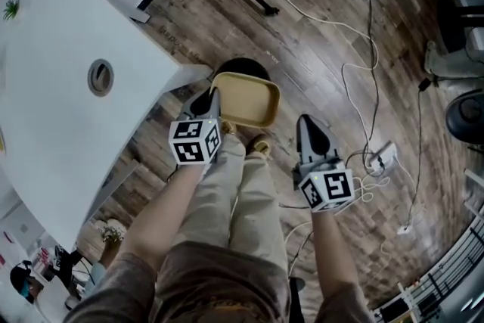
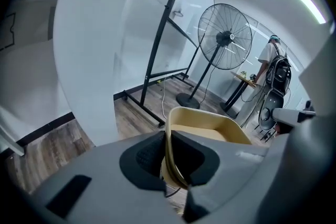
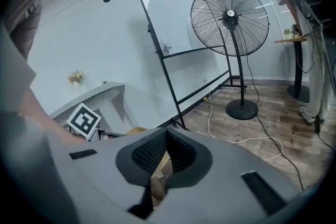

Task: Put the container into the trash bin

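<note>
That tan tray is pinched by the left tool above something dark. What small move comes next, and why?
Probably lower the left gripper toward the trash bin before letting go: its jaws clamp the rim of the container, which hangs over the dark bin, hiding most of it.

Wood-plank floor (image 1: pixel 318 34), white table (image 1: pixel 60 125) w/ grommet (image 1: pixel 100 77), pedestal fan (image 3: pixel 231 13), loose cables (image 1: pixel 370 15)

No legible text, label or number — none.
</note>
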The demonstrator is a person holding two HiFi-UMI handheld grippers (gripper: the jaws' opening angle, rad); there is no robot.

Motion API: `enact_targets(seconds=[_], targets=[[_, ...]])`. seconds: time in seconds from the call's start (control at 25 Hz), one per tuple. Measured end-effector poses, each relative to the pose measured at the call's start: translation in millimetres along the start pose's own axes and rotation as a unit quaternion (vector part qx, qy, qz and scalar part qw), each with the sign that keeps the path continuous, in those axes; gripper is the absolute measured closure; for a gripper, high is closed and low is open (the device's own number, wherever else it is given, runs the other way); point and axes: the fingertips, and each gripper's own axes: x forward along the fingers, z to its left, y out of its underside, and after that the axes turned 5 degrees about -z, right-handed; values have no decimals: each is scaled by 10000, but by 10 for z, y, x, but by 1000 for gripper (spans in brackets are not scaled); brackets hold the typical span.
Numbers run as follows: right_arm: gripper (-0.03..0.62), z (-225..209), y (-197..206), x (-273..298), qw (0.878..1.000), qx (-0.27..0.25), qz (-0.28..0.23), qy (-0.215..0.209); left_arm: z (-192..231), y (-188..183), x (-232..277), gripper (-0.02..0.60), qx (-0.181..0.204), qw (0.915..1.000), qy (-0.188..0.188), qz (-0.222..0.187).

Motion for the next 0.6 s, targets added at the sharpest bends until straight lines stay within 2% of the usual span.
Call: enact_targets(seconds=[0.32, 0.6], targets=[[600, -211, 440, 97, 9999, 82, 91, 113, 129, 392, 345, 560, -10, 9999, -1, 140], [600, -255, 785, 284, 9997, -7, 230, -14, 299, 724, 617, 560, -89, 9995, -45, 309]])
